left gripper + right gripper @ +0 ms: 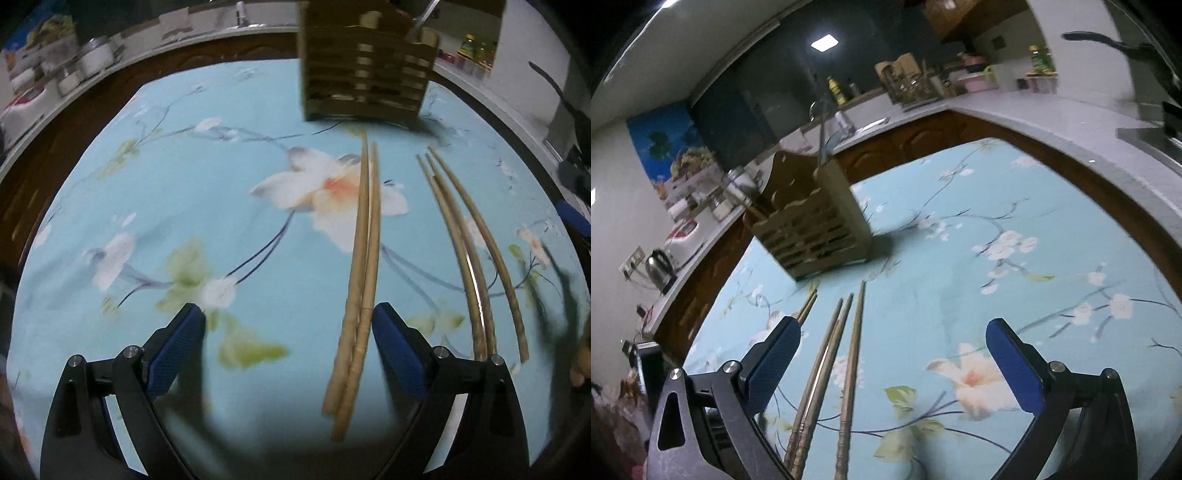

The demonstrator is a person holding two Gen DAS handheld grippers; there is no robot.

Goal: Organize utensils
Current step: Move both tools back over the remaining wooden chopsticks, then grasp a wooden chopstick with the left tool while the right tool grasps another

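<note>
A slatted wooden utensil holder (365, 77) stands at the far side of the floral blue tablecloth (184, 184); it also shows in the right wrist view (816, 225) with a metal utensil handle sticking out. A pair of bamboo chopsticks (360, 280) lies between my left gripper's (288, 325) open fingers, close to the right finger. Three more chopsticks (469, 251) lie to the right. My right gripper (892, 343) is open and empty; the three chopsticks (834, 369) lie between its fingers near the left one.
A wooden table edge and a white counter (1052, 118) curve round the cloth. Jars (92, 59), a kettle (659, 266) and bottles stand on the counter. A dark pan handle (1108, 40) shows at the upper right.
</note>
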